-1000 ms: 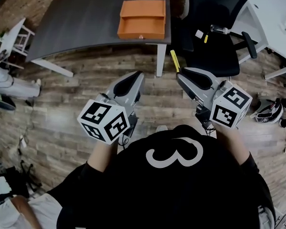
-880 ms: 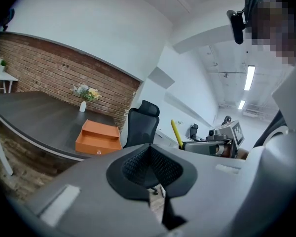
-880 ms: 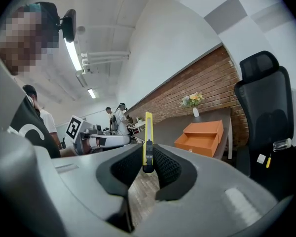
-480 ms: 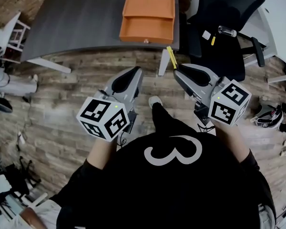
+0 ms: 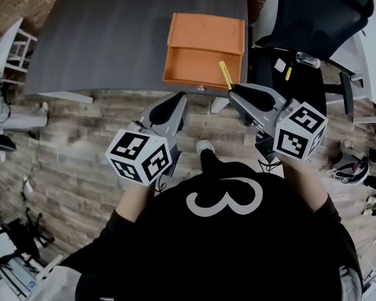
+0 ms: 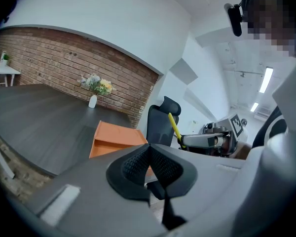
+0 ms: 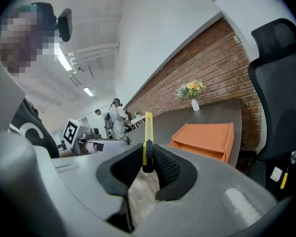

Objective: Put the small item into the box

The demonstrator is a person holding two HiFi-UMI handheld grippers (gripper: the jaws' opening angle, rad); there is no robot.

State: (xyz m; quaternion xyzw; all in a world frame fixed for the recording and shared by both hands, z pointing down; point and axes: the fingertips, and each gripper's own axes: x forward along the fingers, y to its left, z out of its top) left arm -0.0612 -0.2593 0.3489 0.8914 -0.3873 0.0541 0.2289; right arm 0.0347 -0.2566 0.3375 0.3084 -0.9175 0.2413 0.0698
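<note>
While right gripper point(image 7: 147, 156) clamps it, yellow item point(image 7: 148, 130), orange box point(image 5: 203, 60) ahead

Head view is dim and muted, edges bowing hard. Gripper views run brighter, ceiling strip lights point(image 6: 265, 80) glaring, close foreground soft, corners vignetted black.

right gripper point(image 7: 147, 161) clamping yellow item point(image 7: 148, 128), orange box point(image 7: 207, 135)
</note>
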